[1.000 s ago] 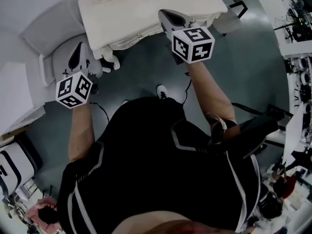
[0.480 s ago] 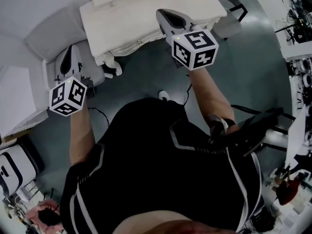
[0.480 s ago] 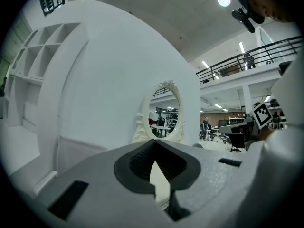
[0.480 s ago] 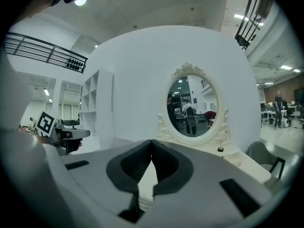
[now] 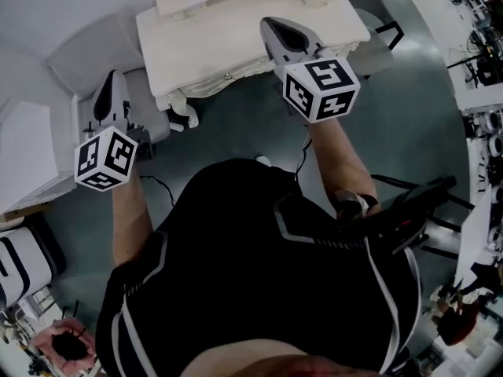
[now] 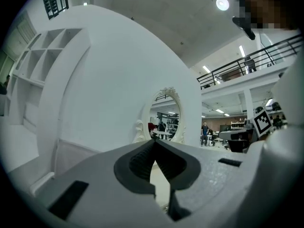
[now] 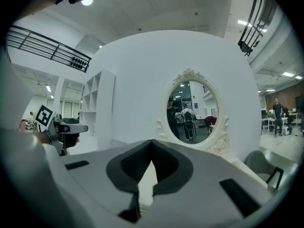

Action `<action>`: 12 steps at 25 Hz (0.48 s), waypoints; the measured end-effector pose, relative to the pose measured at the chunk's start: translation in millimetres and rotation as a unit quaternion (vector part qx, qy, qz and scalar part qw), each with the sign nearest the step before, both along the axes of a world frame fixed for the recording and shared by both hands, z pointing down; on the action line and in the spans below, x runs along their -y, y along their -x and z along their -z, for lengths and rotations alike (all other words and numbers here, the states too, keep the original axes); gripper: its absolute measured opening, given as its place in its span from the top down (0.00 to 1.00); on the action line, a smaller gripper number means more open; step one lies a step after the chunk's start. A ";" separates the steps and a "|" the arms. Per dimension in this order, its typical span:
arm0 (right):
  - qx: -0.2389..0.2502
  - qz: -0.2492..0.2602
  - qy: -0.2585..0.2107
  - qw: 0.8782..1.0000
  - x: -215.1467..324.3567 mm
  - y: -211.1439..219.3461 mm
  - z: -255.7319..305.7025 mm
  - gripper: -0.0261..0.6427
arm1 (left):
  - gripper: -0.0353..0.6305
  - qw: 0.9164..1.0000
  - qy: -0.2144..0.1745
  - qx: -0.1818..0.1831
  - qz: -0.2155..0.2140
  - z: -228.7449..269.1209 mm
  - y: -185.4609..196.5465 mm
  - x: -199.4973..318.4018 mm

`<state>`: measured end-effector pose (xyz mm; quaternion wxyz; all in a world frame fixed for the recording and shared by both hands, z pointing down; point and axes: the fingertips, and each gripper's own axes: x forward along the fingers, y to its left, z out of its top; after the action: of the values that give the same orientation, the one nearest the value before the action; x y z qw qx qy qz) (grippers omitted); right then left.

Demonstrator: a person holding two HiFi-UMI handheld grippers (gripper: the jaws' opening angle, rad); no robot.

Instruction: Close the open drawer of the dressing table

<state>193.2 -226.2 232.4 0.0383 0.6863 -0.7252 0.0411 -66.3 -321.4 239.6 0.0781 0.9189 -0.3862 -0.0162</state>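
White dressing table (image 5: pixel 236 30) at upper centre of the head view, its drawer (image 5: pixel 226 71) apparently already pushed flush, little seemingly left; left gripper (image 5: pixel 111 81) far left, right gripper (image 5: pixel 271 27) over the surface, both jaws together, empty.

I take this for a big lab or workshop hall with a mock bedroom corner set up inside it. The white dressing table (image 5: pixel 236 38), its oval mirror (image 7: pixel 192 109) and open shelves (image 7: pixel 97 103) stand against a bare white wall (image 7: pixel 142 65) on a grey floor (image 5: pixel 236 132). To the right I see cluttered benches (image 5: pixel 471 85). Far off there is a balcony railing (image 6: pixel 251 63), ceiling lights (image 6: pixel 222 4) and people (image 6: pixel 204 129) standing about.
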 end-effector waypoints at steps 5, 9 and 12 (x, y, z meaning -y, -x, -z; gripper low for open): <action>-0.004 0.001 -0.001 1.000 -0.4 0.5 2.7 0.96 | 0.94 1.000 -0.001 -0.002 0.003 1.8 -0.3 -1.2; -0.007 0.000 -0.004 1.000 -0.8 1.2 6.0 0.96 | 0.94 1.000 -0.014 0.014 0.007 3.3 -1.0 -1.5; -0.007 -0.004 -0.006 1.000 -2.0 0.1 5.5 0.96 | 0.94 0.999 -0.019 0.026 0.010 1.3 -1.4 -1.5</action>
<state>193.1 -224.2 226.8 0.0392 0.6895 -0.7226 0.0321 -64.9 -319.9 238.2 0.0502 0.9165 -0.3969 -0.0007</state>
